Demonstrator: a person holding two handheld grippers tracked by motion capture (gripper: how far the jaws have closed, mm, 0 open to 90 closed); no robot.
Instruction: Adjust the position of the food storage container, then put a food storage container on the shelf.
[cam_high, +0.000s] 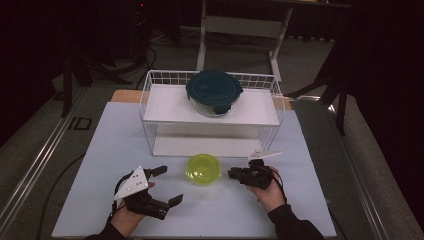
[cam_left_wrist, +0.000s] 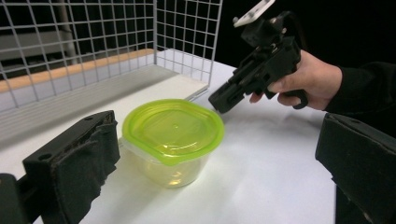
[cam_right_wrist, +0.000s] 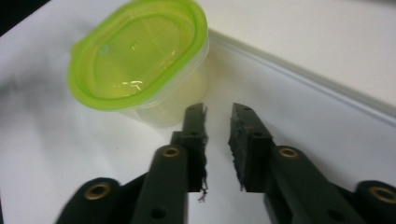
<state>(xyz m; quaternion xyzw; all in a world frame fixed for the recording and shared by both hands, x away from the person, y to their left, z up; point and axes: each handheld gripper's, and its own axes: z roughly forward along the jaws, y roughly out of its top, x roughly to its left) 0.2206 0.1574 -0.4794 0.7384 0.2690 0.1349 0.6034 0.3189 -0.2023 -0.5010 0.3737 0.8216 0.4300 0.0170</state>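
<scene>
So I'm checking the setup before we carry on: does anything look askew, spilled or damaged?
The black pads on the right gripper look frayed, with loose threads hanging from their edges. The yellow-green lidded container sits upright with its lid flat, and the white table around it is dry.

left gripper (cam_high: 167, 186): black body, grey three-cornered plate | right gripper (cam_right_wrist: 218, 116): black jaws, frayed pads, brass rivets | sleeves (cam_high: 292, 225): dark

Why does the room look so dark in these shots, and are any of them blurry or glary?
High view: light falls on the white table alone, the floor around it dim. Left gripper view: the green-lidded container is sharp, the near jaws soft. Right gripper view: slightly blurred all over, with small glints on the lid and a shadow beside the container.
</scene>
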